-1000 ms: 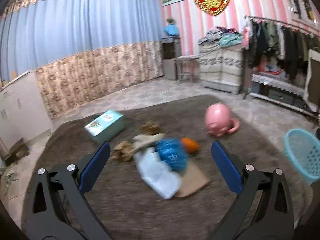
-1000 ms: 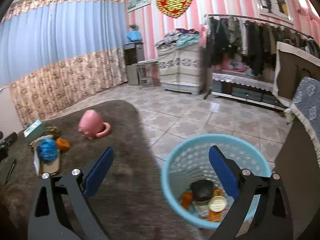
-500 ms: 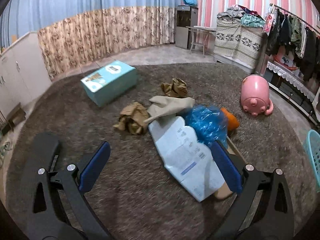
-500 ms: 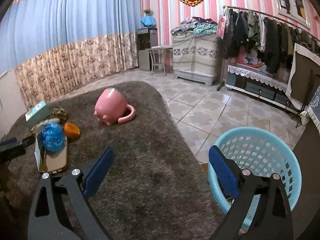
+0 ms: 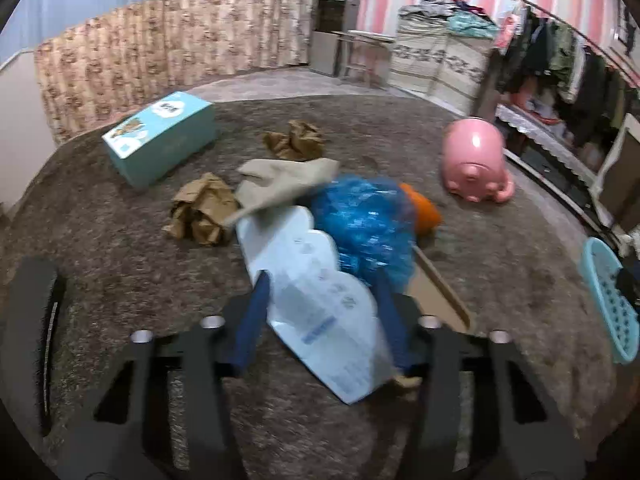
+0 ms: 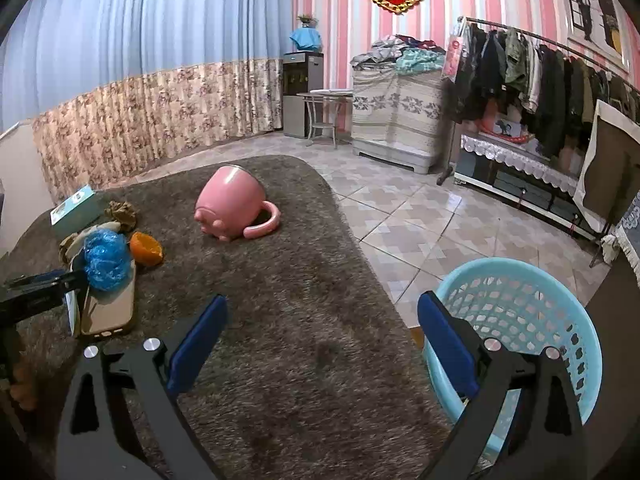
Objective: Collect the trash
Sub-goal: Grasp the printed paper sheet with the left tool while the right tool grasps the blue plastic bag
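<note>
Now that our left gripper (image 5: 320, 308) has narrowed around the white printed paper packet (image 5: 316, 304), seemingly gripping it, we can lift it toward the light-blue plastic basket (image 5: 608, 300) at three o'clock; our right gripper (image 6: 320, 344) hangs wide open, empty.

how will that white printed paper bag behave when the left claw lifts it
The white paper bag looks thin and flat, so it will probably flop and feel light. The blue plastic bag rests on its far end and may slide off. The left claw straddles its edges, so it may crumple.
</note>
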{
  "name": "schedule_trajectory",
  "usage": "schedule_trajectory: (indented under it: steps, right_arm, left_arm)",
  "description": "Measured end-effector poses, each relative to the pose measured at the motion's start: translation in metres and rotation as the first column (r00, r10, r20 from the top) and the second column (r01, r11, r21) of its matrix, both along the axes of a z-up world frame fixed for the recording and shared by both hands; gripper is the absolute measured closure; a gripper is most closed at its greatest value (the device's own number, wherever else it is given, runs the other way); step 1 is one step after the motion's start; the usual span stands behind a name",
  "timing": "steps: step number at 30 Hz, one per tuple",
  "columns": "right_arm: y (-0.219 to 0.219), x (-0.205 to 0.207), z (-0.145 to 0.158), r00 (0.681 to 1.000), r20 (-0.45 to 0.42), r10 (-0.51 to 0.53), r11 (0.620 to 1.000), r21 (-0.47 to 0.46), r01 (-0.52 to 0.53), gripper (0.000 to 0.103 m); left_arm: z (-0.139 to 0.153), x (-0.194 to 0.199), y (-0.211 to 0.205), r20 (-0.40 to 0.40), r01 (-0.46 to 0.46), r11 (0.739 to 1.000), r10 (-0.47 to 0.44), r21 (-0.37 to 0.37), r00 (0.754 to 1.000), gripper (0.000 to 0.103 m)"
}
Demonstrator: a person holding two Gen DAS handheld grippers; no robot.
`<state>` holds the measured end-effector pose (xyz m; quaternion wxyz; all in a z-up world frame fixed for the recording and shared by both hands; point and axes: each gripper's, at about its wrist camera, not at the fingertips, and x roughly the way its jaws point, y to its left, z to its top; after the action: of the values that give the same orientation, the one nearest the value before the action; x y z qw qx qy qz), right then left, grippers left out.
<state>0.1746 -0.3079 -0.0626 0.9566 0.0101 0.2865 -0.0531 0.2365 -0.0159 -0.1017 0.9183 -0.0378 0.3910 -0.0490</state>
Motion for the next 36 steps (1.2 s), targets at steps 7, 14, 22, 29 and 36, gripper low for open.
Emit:
schedule_trajectory:
  steps: [7,14,22,29,36]
  right_arm:
    - [0.022,0.004,-0.002,0.998,-0.012,0.062,0.998,-0.012,-0.062,0.009]
    - [0.053,0.013,0.003,0.988,-0.026,0.155,0.988,-0.003,-0.156,0.009]
    - [0.12,0.045,0.008,0.954,-0.039,0.297,0.955,-0.009,-0.298,0.009]
    - [0.175,0.069,-0.011,0.919,-0.081,0.385,0.92,-0.044,-0.389,0.012]
    - [0.201,0.099,-0.041,0.87,-0.169,0.463,0.886,0.046,-0.462,0.044]
  left_arm:
    - [0.01,-0.014,0.008,0.039,0.031,0.999,-0.033,0.032,0.999,0.08]
    - [0.007,-0.024,0.04,0.014,0.032,0.995,-0.033,0.095,0.999,0.094]
    - [0.02,-0.041,0.062,0.078,0.067,0.995,-0.073,0.071,0.994,0.101]
    - [0.046,-0.049,0.102,0.137,0.005,0.992,-0.022,0.124,0.99,0.103]
    - [0.043,-0.046,0.137,0.14,-0.067,0.989,0.049,0.132,0.989,0.103]
